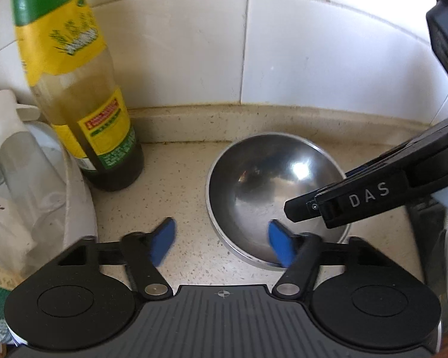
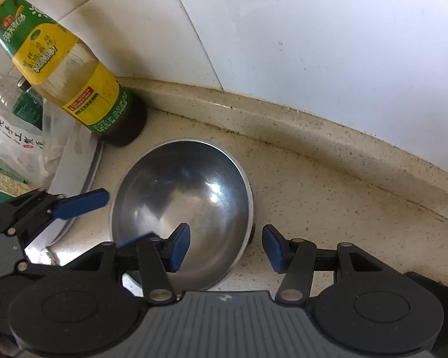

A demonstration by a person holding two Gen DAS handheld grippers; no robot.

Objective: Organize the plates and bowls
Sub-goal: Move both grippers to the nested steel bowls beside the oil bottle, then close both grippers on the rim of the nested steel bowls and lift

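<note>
A steel bowl stands empty on the speckled counter near the tiled wall. My left gripper is open across its near-left rim, with one blue pad inside the bowl and the other over the counter. My right gripper is open across the near-right rim, with its left pad inside and its right pad outside. Neither touches the bowl as far as I can tell. The right gripper's black finger reaches over the bowl from the right. The left gripper's blue fingers come in from the left.
A tall bottle with a yellow-green label stands left of the bowl by the wall. A white dish holding plastic bags lies further left. The counter's raised back edge runs behind the bowl.
</note>
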